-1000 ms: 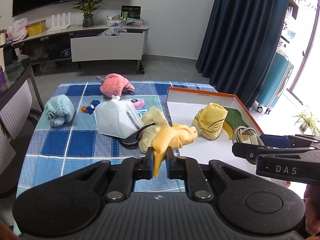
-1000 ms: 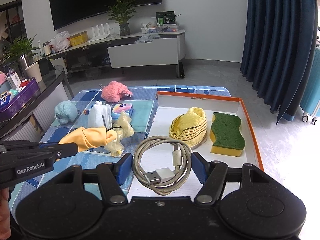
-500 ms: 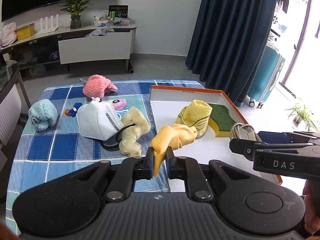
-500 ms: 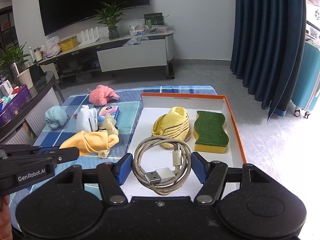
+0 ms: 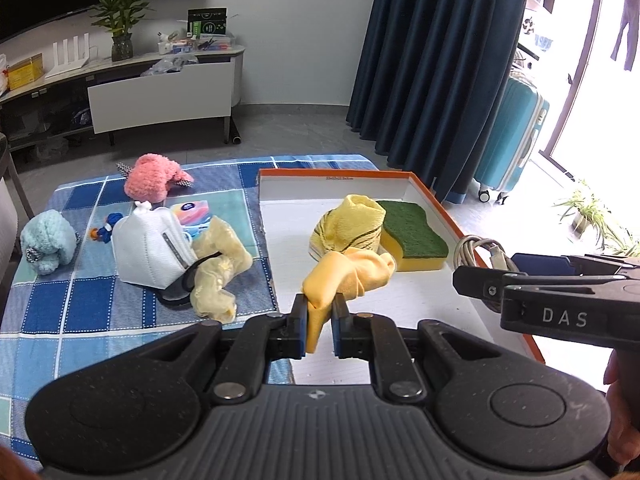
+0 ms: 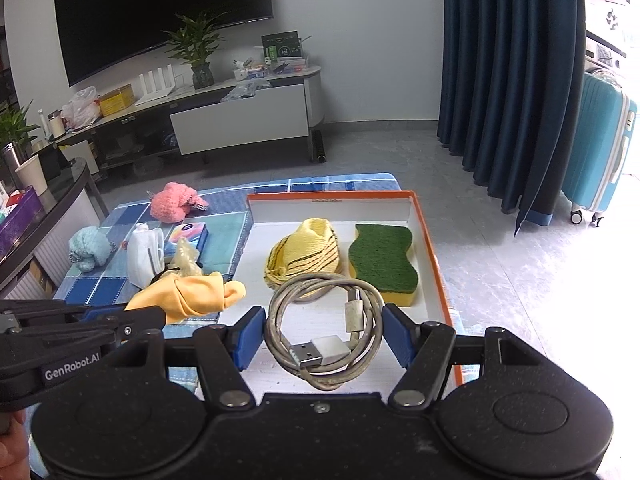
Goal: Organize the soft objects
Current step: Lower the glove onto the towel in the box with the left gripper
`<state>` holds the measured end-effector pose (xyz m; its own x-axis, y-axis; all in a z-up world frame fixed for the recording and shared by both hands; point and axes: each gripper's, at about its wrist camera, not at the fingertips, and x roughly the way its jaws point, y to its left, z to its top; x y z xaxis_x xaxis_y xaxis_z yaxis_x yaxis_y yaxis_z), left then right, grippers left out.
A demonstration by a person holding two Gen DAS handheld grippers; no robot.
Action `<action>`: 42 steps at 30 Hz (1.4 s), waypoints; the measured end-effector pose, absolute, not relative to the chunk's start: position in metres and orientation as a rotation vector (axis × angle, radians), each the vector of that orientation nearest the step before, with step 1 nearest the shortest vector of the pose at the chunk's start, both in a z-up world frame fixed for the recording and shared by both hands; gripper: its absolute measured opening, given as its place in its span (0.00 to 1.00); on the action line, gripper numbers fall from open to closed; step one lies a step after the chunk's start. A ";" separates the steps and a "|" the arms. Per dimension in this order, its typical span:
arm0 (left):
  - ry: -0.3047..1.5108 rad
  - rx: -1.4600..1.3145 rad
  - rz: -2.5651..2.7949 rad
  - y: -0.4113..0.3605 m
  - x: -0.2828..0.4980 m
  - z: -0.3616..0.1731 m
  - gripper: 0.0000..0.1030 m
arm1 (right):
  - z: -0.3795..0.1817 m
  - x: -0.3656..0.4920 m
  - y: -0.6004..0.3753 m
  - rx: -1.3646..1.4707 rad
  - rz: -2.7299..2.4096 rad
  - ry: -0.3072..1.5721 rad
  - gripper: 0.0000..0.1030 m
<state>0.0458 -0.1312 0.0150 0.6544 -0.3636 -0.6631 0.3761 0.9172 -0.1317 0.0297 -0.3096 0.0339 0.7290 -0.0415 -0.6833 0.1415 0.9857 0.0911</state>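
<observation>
Checked blue tablecloth (image 5: 80, 304) carries an orange-rimmed white tray (image 6: 428, 232), the landmark; the tray's near edge is cut off behind both grippers. Inside the tray lie a green-and-yellow sponge (image 6: 382, 260), long axis running towards the far wall, and a yellow knitted hat (image 6: 306, 254). Left gripper (image 5: 320, 330), pinched narrow, holds an orange cloth (image 5: 348, 272) over the tray's left edge. Right gripper (image 6: 323, 336), spread wide, brackets a coiled cable (image 6: 324, 332); its grip is hard to make out.

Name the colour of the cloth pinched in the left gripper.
Orange-yellow cloth, clearest in the left wrist view.
</observation>
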 end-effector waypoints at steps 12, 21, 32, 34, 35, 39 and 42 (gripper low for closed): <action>0.762 0.043 -0.452 -0.151 0.052 0.010 0.14 | 0.031 0.030 -0.328 0.166 -0.136 0.747 0.75; 0.768 0.054 -0.473 -0.164 0.058 0.008 0.14 | 0.029 0.036 -0.338 0.176 -0.152 0.746 0.75; 0.765 0.069 -0.479 -0.172 0.067 0.011 0.14 | 0.029 0.041 -0.343 0.181 -0.149 0.742 0.75; 0.761 0.071 -0.477 -0.173 0.070 0.012 0.14 | 0.029 0.044 -0.345 0.182 -0.148 0.741 0.75; 0.760 0.070 -0.477 -0.174 0.071 0.012 0.14 | 0.030 0.045 -0.346 0.181 -0.147 0.740 0.75; 0.758 0.072 -0.477 -0.176 0.076 0.013 0.14 | 0.031 0.052 -0.351 0.179 -0.147 0.737 0.75; 0.756 0.073 -0.472 -0.177 0.081 0.013 0.14 | 0.031 0.058 -0.353 0.178 -0.148 0.736 0.75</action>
